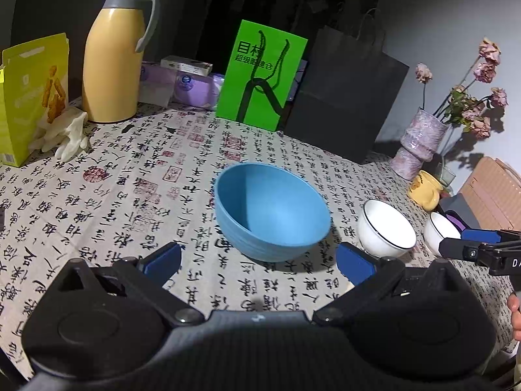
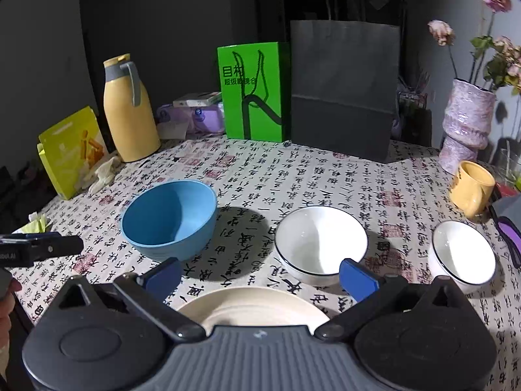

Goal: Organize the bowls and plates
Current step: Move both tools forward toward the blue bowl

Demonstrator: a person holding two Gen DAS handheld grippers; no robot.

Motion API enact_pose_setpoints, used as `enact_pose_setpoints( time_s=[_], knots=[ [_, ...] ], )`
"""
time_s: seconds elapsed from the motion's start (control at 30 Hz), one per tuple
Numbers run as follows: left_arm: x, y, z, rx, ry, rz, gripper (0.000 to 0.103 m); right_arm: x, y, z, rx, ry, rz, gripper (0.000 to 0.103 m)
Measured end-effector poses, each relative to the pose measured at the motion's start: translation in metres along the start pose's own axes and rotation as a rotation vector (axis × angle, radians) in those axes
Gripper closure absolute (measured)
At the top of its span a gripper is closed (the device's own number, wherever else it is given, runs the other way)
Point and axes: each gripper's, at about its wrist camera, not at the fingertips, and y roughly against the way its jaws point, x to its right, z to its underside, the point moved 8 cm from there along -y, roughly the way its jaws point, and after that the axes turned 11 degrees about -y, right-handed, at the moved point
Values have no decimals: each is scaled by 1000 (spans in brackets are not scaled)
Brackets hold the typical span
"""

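Home dining table (thermos, vase).

Ahead of my left tongs and past the bowl, the green bag carries the large characters 目木 with a smaller line beneath that I read only in part as 超级…仓, since the bag's cord crosses it. From my right tongs the same bag stands far ahead, slightly left, showing the same print. The tablecloth under both tongs is covered in black brush calligraphy and red seal stamps; I cannot read any column with confidence. On the left gripper's body, at the left edge of my right view, I make out "bot.AI". On the right gripper, at the right edge of my left view, a "D" and part of another letter show.
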Motion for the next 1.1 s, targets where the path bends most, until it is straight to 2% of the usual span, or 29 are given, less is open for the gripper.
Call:
enact_pose_setpoints(
  time_s=[0.23,0.7,1.1],
  knots=[
    [-17,-8,-7,-14,16,-1,0,-18,-19,-12,-31,43,17,0],
    [-42,-29,-26,-43,26,9,0,-43,-60,-38,-93,24,18,0],
    [-61,-63,-36,-95,39,1,0,-58,-104,-47,-171,11,-3,1]
  ],
)
